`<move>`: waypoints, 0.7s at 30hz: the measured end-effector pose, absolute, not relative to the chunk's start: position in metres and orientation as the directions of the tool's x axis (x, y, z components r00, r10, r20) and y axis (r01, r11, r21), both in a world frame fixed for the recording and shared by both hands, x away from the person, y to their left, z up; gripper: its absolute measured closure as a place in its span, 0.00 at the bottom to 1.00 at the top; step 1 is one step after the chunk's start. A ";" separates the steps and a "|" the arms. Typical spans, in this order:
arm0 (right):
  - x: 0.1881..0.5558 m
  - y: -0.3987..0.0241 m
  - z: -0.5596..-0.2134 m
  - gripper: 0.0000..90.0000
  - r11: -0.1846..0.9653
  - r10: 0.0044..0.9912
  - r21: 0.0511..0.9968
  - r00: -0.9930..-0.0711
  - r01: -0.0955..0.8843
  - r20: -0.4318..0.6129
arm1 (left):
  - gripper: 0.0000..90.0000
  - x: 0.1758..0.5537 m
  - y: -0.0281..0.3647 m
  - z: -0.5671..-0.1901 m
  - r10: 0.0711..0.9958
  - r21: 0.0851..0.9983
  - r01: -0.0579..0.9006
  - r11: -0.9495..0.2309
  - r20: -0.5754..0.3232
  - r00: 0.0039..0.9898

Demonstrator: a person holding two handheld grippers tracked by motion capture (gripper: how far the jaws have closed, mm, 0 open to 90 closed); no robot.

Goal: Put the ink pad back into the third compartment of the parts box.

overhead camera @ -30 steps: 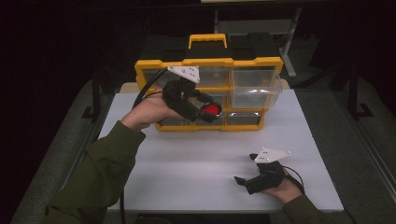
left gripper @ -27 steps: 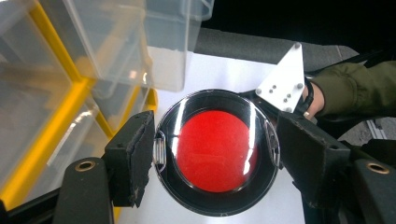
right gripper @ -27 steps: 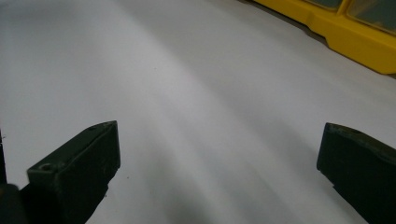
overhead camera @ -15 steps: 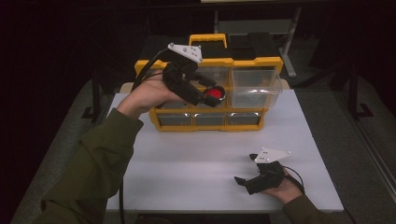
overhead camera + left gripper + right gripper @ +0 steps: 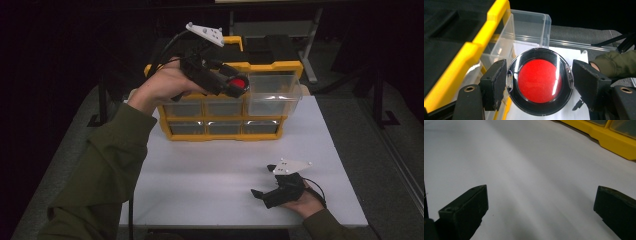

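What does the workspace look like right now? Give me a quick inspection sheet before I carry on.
Surface: white table, bare in front of the organiser.
Job's things: yellow drawer organiser at the table's far side, one clear drawer pulled out at upper right; round red-centred case held above it.
Clutter: nothing seen.
Grippers: left gripper raised over the organiser, jaws at the case's two sides, right pad showing a slight gap; right gripper resting low on the table, jaws open, holding nothing.
Cables: one trails from each gripper.
Surroundings: dark; grey floor, metal stand legs behind the table.
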State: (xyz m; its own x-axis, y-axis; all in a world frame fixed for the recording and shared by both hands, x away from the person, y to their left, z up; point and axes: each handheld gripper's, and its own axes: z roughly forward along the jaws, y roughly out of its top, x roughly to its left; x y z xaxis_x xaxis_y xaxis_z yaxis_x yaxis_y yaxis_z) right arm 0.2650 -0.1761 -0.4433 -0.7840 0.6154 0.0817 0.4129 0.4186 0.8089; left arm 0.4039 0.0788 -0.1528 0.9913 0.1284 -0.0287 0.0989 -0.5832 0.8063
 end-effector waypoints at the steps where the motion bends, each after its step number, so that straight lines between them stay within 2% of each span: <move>1: 0.265 -0.176 -0.443 0.00 0.418 0.615 0.809 -0.784 0.413 0.082 | 0.33 0.405 0.077 -0.151 0.127 0.805 0.098 -0.585 -0.028 0.991; 21: 0.265 -0.177 -0.443 0.00 0.410 0.615 0.814 -0.784 0.412 0.088 | 0.33 0.422 0.028 -0.136 0.114 0.789 0.077 -0.610 -0.009 0.993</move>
State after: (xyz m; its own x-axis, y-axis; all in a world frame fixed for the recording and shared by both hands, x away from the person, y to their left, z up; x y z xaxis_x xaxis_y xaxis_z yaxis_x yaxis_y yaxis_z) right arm 0.2646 -0.1768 -0.4429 -0.7839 0.6147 0.0875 0.4122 0.4099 0.8137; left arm 0.4217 0.0277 -0.1363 0.9934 0.1143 -0.0089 0.0772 -0.6100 0.7886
